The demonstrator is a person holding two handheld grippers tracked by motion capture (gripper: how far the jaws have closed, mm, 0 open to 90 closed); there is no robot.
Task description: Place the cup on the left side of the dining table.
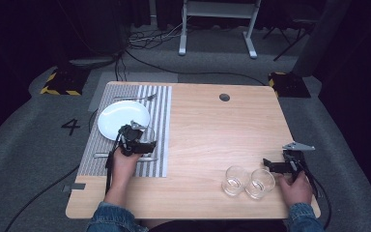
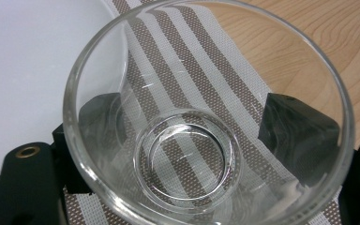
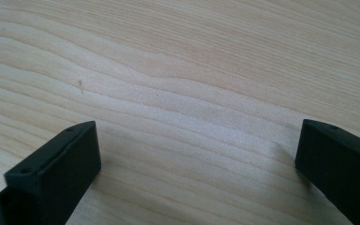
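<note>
The chief risk is the clear, round, thick-based drinking glass (image 2: 206,136) slipping or tipping as it is set down: its wall is smooth and flares towards the rim, so the black pads of the left gripper (image 2: 206,126), pressing on opposite sides of it low down, have little purchase, and a tilt or a loosened squeeze could let it slide out. It also sits just beside the round white plate (image 1: 123,119), so a drift that way could knock glass against plate. The glass is pinched between the left gripper's jaws over the brown-and-white striped woven placemat (image 1: 160,121), at the plate's near right edge, its mouth facing the camera. Whether its base already rests on the mat I cannot tell. The right gripper (image 3: 197,154) hovers spread and empty over the light wooden counter (image 1: 212,130), close to two more clear glasses (image 1: 249,181) standing near the front edge.
</note>
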